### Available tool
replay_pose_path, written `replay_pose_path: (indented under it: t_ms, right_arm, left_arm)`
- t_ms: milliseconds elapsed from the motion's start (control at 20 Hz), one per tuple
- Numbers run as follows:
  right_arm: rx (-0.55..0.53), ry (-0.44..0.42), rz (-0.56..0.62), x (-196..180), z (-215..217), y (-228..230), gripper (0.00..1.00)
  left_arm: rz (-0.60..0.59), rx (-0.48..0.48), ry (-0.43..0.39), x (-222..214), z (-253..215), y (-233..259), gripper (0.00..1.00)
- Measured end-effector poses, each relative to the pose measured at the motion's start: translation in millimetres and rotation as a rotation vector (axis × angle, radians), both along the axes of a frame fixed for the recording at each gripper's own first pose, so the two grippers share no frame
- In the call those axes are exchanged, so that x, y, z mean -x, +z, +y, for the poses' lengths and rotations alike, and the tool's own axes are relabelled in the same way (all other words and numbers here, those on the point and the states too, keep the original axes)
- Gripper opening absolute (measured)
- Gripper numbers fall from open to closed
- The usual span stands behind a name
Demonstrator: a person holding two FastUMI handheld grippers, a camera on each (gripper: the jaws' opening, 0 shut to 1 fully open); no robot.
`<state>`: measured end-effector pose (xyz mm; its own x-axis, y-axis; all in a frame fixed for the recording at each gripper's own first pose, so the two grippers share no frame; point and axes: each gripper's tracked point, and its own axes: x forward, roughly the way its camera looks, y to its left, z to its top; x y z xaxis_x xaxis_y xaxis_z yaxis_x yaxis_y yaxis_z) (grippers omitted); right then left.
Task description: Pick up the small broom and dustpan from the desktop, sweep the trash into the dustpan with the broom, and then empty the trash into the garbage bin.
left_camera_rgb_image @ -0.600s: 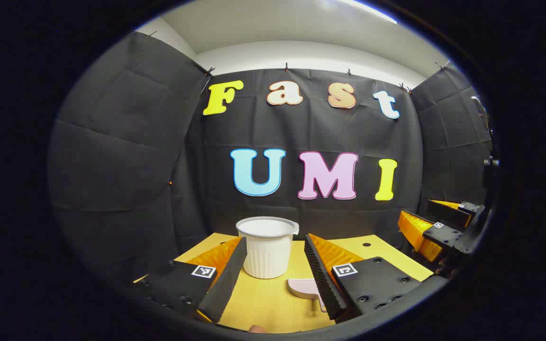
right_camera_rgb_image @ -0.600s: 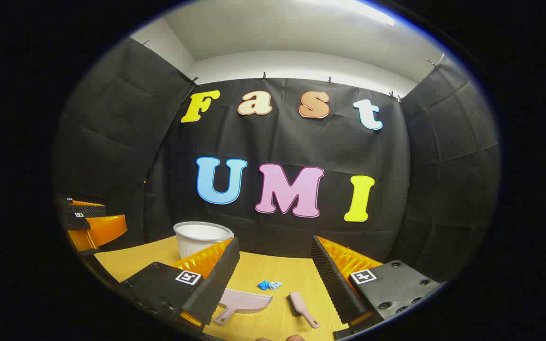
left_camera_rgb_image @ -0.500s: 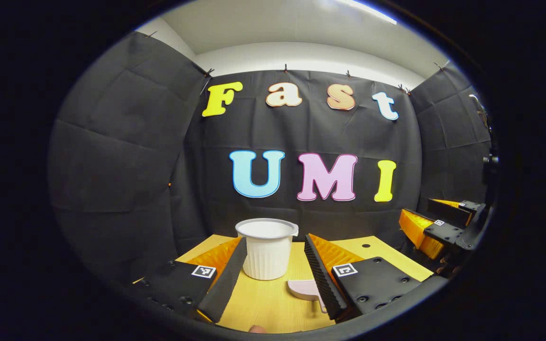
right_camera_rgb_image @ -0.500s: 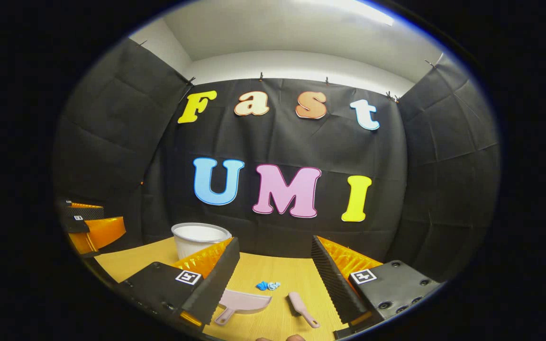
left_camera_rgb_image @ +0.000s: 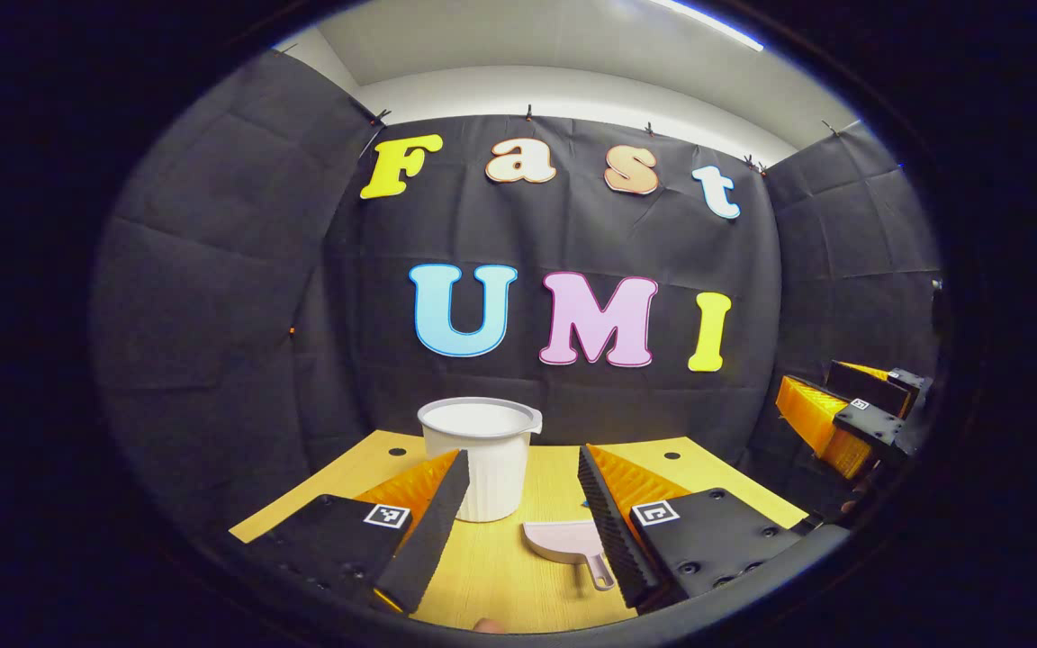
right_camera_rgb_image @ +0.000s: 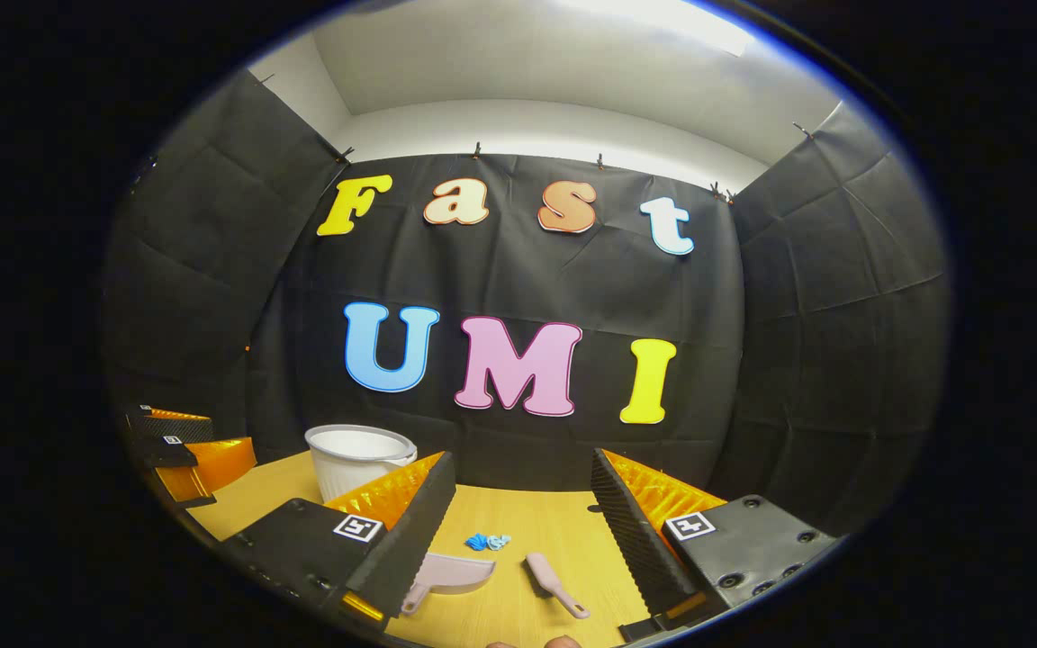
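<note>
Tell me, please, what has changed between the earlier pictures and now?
Both the left gripper and the right gripper have shifted slightly, so the table scene sits a little differently between their fingers. Nothing was grasped: both stay open, and the dustpan, broom, blue trash and white bin lie untouched.

Left gripper (left_camera_rgb_image: 518, 468) and right gripper (right_camera_rgb_image: 523, 472) both held level and pointing forward side by side, jaws spread wide with nothing between the ridged pads, each visible at the edge of the other's view.
</note>
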<state>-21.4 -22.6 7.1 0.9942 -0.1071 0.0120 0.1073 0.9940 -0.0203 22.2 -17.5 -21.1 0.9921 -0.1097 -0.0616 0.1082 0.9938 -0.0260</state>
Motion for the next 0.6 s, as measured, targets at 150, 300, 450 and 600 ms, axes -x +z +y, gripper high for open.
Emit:
replay_pose_path:
  t_ms: [150, 300, 450, 600]
  right_arm:
    - [-0.004, -0.033, 0.007, 5, -11, 0, 0.98]
    - [-0.004, -0.054, 0.013, 11, -19, -1, 0.98]
    - [-0.007, -0.054, 0.010, 14, -22, -1, 0.98]
    - [-0.006, -0.047, 0.028, 12, -20, -6, 0.98]
  left_arm:
    - [0.009, 0.009, -0.025, -3, -7, -3, 0.72]
    - [0.013, -0.003, -0.037, -5, -14, -5, 0.72]
    - [-0.003, -0.025, -0.040, -5, -17, -3, 0.72]
    - [-0.008, -0.021, -0.042, -2, -19, -3, 0.72]
